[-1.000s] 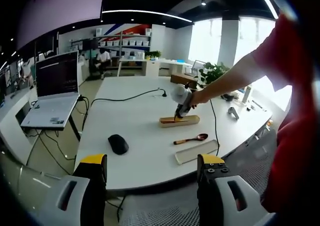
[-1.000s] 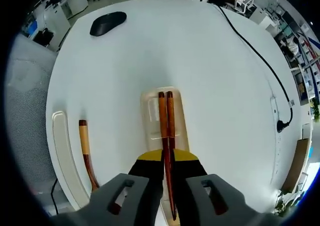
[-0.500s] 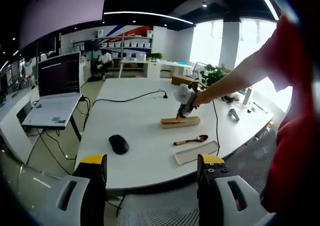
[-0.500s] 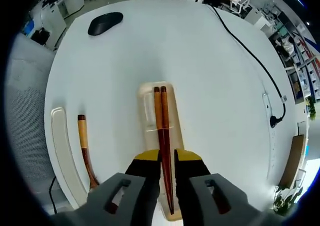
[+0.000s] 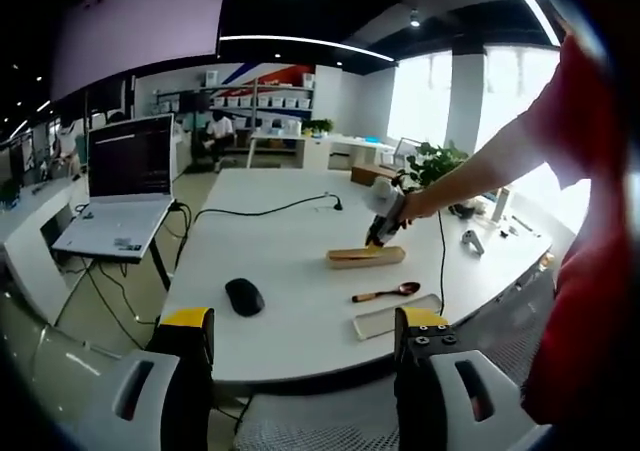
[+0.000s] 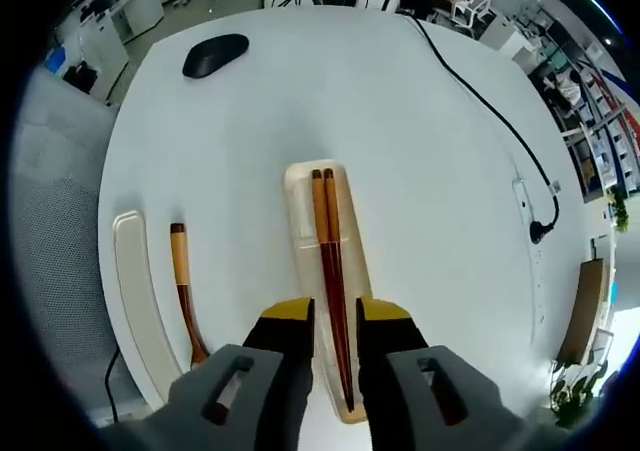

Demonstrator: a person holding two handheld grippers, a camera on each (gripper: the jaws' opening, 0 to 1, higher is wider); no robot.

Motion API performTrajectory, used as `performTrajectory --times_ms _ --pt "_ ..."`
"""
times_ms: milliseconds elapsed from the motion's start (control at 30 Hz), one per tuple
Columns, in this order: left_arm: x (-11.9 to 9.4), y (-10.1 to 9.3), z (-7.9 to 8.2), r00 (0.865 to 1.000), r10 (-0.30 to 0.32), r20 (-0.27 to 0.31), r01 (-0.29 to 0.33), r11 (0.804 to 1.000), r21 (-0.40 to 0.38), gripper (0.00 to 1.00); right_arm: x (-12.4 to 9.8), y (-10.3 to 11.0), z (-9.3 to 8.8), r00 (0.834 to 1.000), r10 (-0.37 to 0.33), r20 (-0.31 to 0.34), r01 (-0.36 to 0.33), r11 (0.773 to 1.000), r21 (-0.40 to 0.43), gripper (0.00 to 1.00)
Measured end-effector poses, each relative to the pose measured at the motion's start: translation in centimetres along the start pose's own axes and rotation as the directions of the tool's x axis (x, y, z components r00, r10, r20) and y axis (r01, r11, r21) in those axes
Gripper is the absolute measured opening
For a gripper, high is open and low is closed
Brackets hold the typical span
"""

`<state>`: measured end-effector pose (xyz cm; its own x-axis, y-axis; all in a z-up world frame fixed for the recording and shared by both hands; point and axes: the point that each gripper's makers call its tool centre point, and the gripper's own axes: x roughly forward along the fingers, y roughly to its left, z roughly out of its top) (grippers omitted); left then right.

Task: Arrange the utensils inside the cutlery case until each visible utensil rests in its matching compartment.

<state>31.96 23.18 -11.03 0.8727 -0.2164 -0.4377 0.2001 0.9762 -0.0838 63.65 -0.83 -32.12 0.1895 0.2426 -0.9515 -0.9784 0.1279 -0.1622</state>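
Note:
In the right gripper view, a pair of dark wooden chopsticks (image 6: 330,261) lies lengthwise in the cream cutlery case (image 6: 300,216). My right gripper (image 6: 336,318) is open, its yellow-tipped jaws standing apart on either side of the chopsticks' thin ends. A wooden spoon (image 6: 183,283) lies on the table left of the case, beside the case's lid (image 6: 135,296). In the left gripper view, the right gripper (image 5: 381,231) hangs over the case (image 5: 365,256), with the spoon (image 5: 385,293) and lid (image 5: 395,317) nearer. My left gripper (image 5: 303,323) is open and holds nothing, off the table's near edge.
A black mouse (image 6: 214,54) lies on the white table (image 6: 400,91), and a black cable (image 6: 480,101) runs to a power strip (image 6: 530,236). A laptop (image 5: 125,186) stands on a side stand at the left. The person's arm (image 5: 480,156) reaches in from the right.
My right gripper has opened and let go of the chopsticks, which now rest in the case; it has drawn back a little. The left gripper's view has shifted only slightly.

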Motion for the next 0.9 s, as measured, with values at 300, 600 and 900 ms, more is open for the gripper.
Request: performTrajectory --times_ms 300,600,900 --pt "-0.1 -0.8 -0.2 0.999 -0.029 -0.014 0.03 0.999 0.026 0.76 -1.5 0.7 -0.5 1.0 0.009 0.01 -0.009 1.0 0.027 0.16" --pt "-0.2 -0.6 0.7 0.999 -0.043 0.003 0.043 0.998 0.04 0.76 -3.2 1.2 -1.2 1.0 -0.016 0.025 0.016 1.0 0.011 0.19" --pt "-0.5 -0.5 0.7 0.999 -0.05 0.003 0.05 0.997 0.051 0.76 -4.9 2.5 -0.8 0.998 -0.028 0.061 0.03 0.999 -0.028 0.18"
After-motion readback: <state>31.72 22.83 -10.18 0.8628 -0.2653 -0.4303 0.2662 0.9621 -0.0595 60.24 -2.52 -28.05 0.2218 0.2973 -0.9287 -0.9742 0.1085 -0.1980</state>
